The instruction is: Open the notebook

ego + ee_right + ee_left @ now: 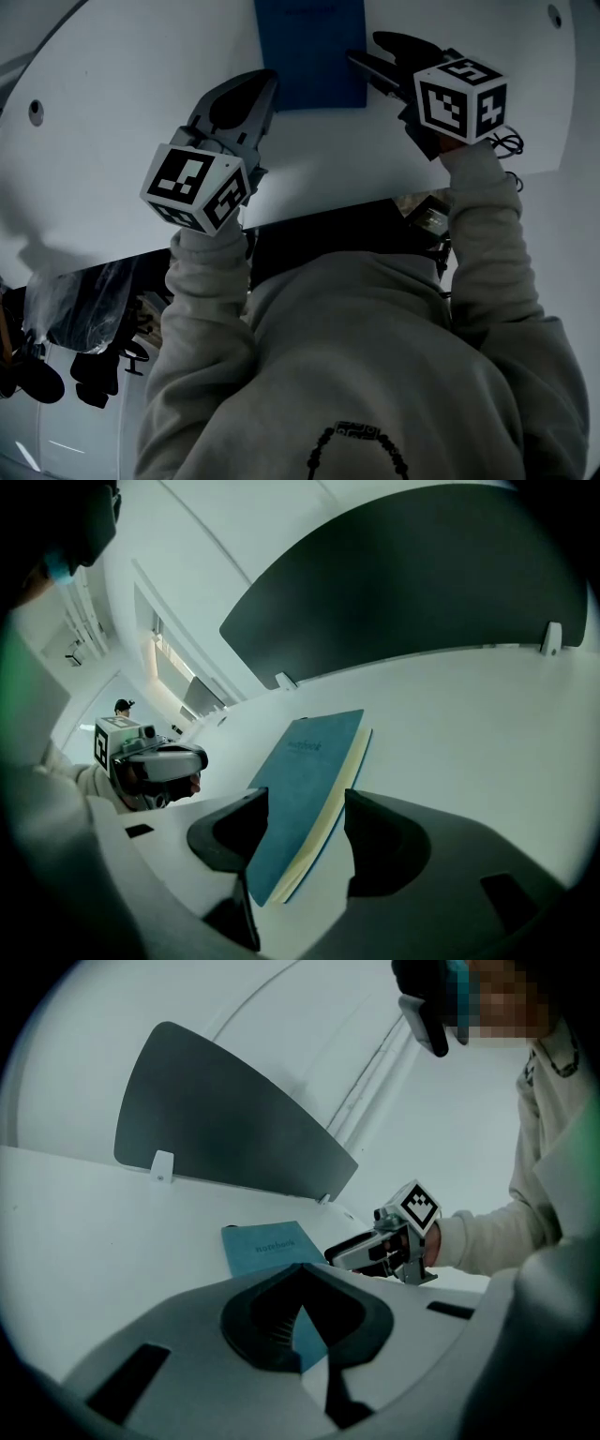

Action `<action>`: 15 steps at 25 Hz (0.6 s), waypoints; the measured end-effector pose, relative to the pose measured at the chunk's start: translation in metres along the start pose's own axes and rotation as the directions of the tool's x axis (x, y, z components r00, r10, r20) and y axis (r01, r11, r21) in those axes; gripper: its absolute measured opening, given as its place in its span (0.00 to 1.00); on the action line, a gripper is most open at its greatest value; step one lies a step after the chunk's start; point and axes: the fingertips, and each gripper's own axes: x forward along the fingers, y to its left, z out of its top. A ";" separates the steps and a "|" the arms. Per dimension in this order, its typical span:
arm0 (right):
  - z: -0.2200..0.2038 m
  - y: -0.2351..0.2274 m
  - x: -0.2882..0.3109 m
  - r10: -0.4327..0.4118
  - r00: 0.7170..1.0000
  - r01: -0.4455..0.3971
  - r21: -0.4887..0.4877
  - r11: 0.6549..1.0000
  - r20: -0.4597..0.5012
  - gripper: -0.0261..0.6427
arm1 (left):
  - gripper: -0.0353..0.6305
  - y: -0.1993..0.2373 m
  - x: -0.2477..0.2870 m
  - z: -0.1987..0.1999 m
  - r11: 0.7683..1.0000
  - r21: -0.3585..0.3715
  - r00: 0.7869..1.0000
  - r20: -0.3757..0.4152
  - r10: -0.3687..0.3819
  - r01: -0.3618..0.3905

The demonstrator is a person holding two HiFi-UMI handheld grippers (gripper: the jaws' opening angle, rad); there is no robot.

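At twelve o'clock the notebook (309, 52) is straddled by the wide-open right gripper (305, 803), with the left gripper (300, 1271) shut and empty; pinched whole, it cannot be opened.

The head view looks steeply down from above the person onto the white table (112, 94), the left gripper (265, 82) and the right gripper (368, 54). Each gripper view sits low, close to the table, looking across at the other gripper. Both see the notebook (309, 52) up close
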 end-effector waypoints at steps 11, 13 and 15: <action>0.003 -0.007 0.015 0.028 1.000 -0.027 0.066 0.997 -0.008 0.38 | 0.05 0.013 -0.005 -0.016 1.000 -0.011 0.999 -0.040 0.025 -0.025; 0.002 -0.007 0.018 0.035 0.999 -0.034 0.091 0.995 -0.012 0.38 | 0.05 0.018 -0.002 -0.015 0.999 -0.020 0.999 -0.028 0.044 -0.044; 0.002 -0.007 0.022 0.054 0.999 -0.053 0.134 0.989 -0.002 0.38 | 0.05 0.021 0.002 -0.015 0.998 -0.030 0.998 -0.012 0.062 -0.063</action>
